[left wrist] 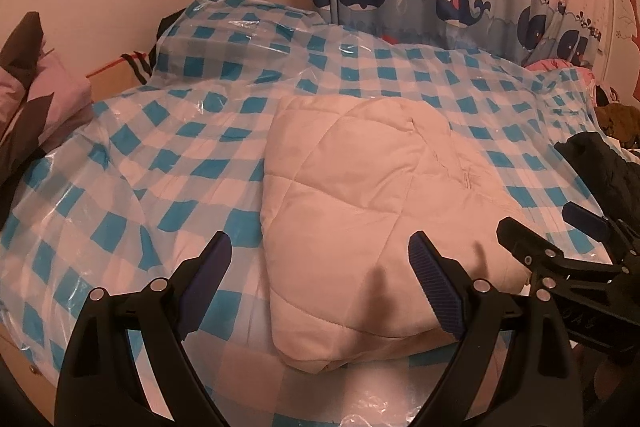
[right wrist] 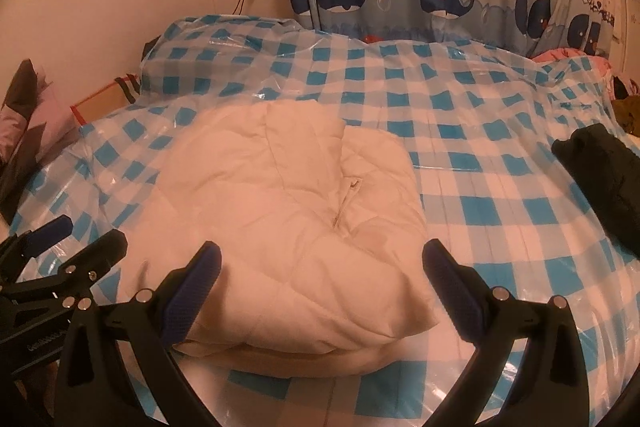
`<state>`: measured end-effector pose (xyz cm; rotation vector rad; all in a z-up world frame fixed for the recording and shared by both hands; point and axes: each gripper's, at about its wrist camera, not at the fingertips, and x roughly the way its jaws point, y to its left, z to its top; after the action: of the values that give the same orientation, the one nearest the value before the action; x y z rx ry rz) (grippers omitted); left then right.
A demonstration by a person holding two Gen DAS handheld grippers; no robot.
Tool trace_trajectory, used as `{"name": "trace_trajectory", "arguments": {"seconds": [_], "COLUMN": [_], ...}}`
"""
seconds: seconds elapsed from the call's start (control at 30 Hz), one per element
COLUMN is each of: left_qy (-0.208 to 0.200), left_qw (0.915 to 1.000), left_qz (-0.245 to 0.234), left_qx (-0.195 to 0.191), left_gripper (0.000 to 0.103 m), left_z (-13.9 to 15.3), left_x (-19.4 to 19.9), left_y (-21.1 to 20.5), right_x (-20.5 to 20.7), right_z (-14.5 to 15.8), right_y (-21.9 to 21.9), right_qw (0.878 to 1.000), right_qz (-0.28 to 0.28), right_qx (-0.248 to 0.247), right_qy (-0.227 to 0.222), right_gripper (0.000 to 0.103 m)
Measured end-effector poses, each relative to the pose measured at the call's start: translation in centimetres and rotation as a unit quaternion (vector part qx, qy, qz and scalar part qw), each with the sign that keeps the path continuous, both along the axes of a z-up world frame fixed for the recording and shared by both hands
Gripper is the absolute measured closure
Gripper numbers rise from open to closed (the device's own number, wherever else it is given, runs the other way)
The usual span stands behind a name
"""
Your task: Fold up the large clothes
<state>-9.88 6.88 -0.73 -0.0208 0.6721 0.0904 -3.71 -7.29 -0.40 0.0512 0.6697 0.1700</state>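
Both grippers, left gripper (left wrist: 320, 267) and right gripper (right wrist: 320, 273), hang open and empty over the folded white quilted jacket (right wrist: 296, 219) near the bed's (right wrist: 480, 187) front edge. I judge folding finished; next, the dark garment (right wrist: 600, 167) at the right edge.

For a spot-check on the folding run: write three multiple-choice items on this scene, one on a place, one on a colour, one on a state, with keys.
1. Where does the dark garment lie?
A. right edge of the bed
B. on the white jacket
C. on the floor

2. What colours is the plastic sheet over the bed?
A. red and yellow
B. blue and white checks
C. plain green

3. How does the white quilted jacket lie?
A. hung on the curtain
B. spread flat, sleeves out
C. folded into a compact bundle

Key: 1 A, it lies at the bed's right side, apart from the jacket. 2 B, the checks show all around the jacket. 3 C, its layers are stacked, with both hand-held grippers, left and right, open before it.
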Motion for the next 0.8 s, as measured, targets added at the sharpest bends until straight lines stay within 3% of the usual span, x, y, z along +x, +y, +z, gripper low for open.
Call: {"name": "trace_trajectory", "arguments": {"seconds": [0.8], "left_qy": [0.008], "left_qw": [1.0000], "left_qz": [-0.001], "left_qx": [-0.005], "left_gripper": [0.017], "left_z": [-0.40], "left_x": [0.39], "left_y": [0.11], "right_x": [0.22], "right_z": [-0.29], "right_y": [0.09], "right_qw": [1.000], "right_qz": [0.000], "right_qx": [-0.010], "right_qy": [0.004], "right_gripper": [0.006]}}
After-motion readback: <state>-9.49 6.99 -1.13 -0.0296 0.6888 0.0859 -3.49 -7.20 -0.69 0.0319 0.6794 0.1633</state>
